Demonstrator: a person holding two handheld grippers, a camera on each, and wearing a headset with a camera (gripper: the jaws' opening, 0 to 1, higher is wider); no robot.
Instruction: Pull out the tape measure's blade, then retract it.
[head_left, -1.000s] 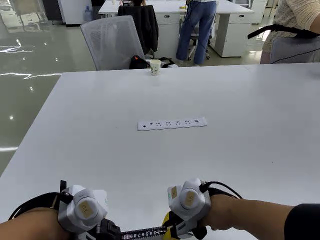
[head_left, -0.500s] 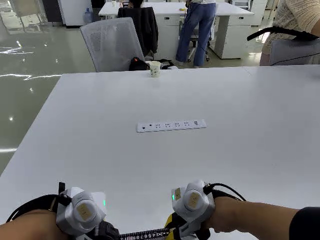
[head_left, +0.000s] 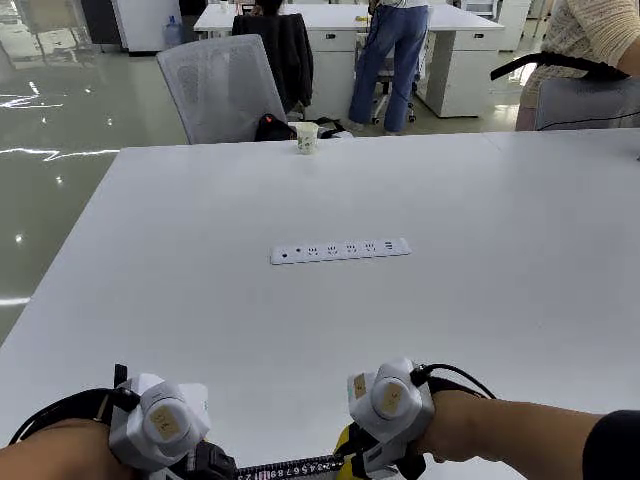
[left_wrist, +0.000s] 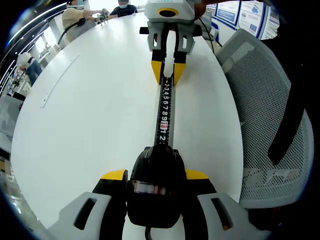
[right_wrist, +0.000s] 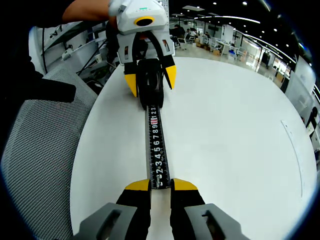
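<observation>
Jaws of left gripper (left_wrist: 156, 176) clamp tape measure case (left_wrist: 154, 192); jaws of right gripper (right_wrist: 154, 186) pinch blade (right_wrist: 155, 145) tip, at table (head_left: 300, 180) near edge. Blade likely thin and springy, so pull straight by the tip.

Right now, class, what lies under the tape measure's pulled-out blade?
The white table lies under the blade, which runs from the black case in the left gripper to the right gripper. The strip directly beneath is covered, so contact cannot be judged.
</observation>
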